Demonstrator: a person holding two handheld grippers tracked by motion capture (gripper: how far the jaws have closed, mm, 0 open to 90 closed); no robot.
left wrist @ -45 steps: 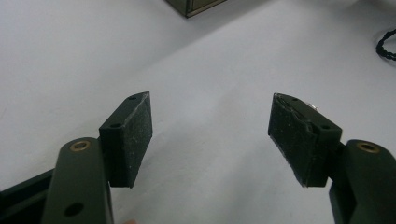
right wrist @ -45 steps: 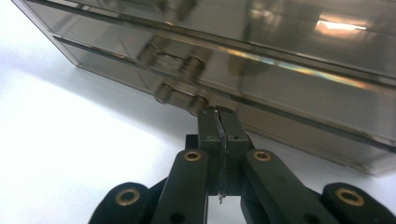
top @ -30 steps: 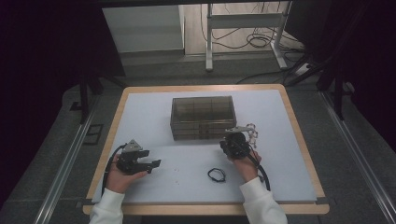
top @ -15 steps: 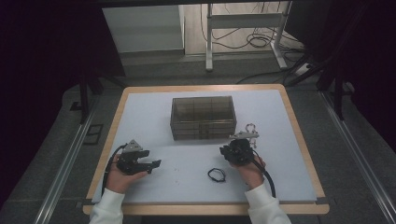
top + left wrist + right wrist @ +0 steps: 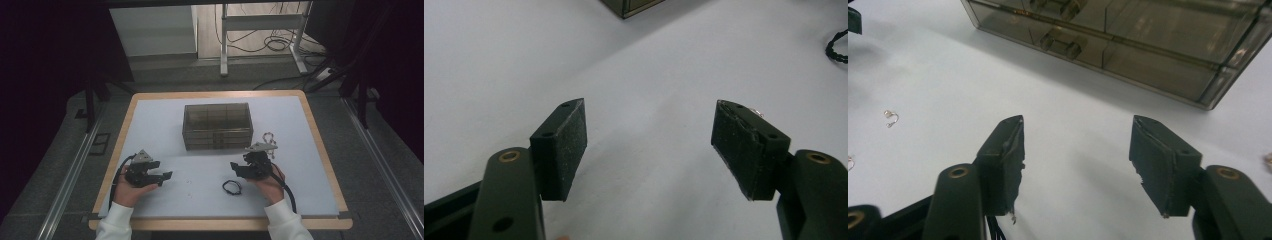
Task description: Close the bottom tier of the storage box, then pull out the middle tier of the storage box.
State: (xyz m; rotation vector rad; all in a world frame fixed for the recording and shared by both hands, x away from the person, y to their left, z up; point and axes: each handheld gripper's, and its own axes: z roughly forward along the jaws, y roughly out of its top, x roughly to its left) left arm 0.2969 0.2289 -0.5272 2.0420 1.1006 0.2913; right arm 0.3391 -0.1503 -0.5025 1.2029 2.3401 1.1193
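Black cord loop point(image 5: 231, 187) lies on the white table mat point(image 5: 300, 190), at seven o'clock of the right gripper point(image 5: 235, 168). Left gripper point(image 5: 167, 175): jaws wide apart, empty. Right gripper: jaws just opened, nothing between them, facing the smoky transparent plastic drawer box point(image 5: 217, 125).

A thin black cord loop point(image 5: 231, 187) is lying flat and crumpled on the white tabletop point(image 5: 200, 200) in the lower middle of the high view, just below and left of the right gripper point(image 5: 240, 169), apart from it.
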